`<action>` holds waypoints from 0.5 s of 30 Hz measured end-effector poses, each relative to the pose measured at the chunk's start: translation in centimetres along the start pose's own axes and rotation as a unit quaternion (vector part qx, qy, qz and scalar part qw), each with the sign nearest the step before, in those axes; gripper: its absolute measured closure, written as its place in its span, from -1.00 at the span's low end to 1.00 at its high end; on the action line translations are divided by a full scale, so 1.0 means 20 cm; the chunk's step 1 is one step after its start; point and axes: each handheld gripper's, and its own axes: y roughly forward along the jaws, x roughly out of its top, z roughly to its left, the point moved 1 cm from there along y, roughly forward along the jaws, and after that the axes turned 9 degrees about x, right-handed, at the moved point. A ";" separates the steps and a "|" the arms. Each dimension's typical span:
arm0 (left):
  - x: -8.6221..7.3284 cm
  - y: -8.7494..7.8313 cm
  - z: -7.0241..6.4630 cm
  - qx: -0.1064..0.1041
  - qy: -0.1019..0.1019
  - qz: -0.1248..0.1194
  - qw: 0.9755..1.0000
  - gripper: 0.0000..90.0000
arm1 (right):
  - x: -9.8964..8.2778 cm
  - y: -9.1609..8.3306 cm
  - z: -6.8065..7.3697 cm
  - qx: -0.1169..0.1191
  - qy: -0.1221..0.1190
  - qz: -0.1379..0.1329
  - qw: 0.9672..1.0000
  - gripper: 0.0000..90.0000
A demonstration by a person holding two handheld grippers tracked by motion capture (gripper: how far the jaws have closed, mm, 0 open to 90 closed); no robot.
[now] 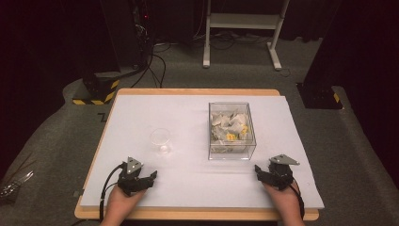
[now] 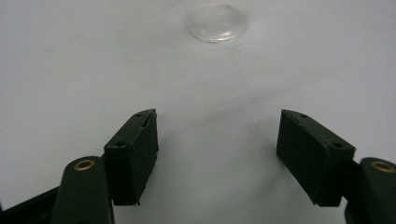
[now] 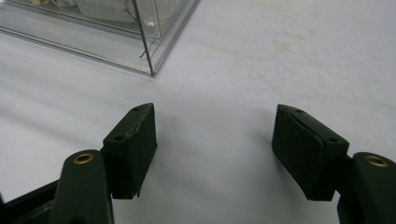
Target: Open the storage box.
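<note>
Left gripper [image 1: 151,177] resting on the white table [image 1: 188,188] near its front edge, jaws spread wide, nothing between them. Ahead of it and a touch to its right, near but apart: small clear glass cup [image 1: 161,141], upright, round, seemingly empty, no long axis to favour. Further right, clear plastic box [image 1: 231,131] of crumpled paper scraps, white with some yellow, standing ahead and left of the right gripper [image 1: 259,170]. Right gripper likewise released, empty, nearer the box; left nearer the cup.
</note>
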 end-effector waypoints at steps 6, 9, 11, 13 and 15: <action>0.00 0.00 0.00 -0.001 0.002 -0.001 1.000 -0.34 | 0.00 0.00 0.00 0.000 0.000 0.000 1.000 -0.31; 0.00 0.00 0.00 -0.003 0.003 0.000 1.000 -0.35 | 0.00 0.00 0.00 0.001 0.001 0.001 1.000 -0.32; 0.00 0.00 0.00 -0.002 0.002 -0.001 1.000 -0.35 | 0.00 0.00 0.00 0.001 0.001 0.001 1.000 -0.32; 0.00 0.00 0.00 -0.002 0.002 -0.001 1.000 -0.35 | 0.00 0.00 0.00 0.001 0.001 0.001 1.000 -0.32; 0.00 0.00 0.00 -0.002 0.002 -0.001 1.000 -0.35 | 0.00 0.00 0.00 0.001 0.001 0.001 1.000 -0.32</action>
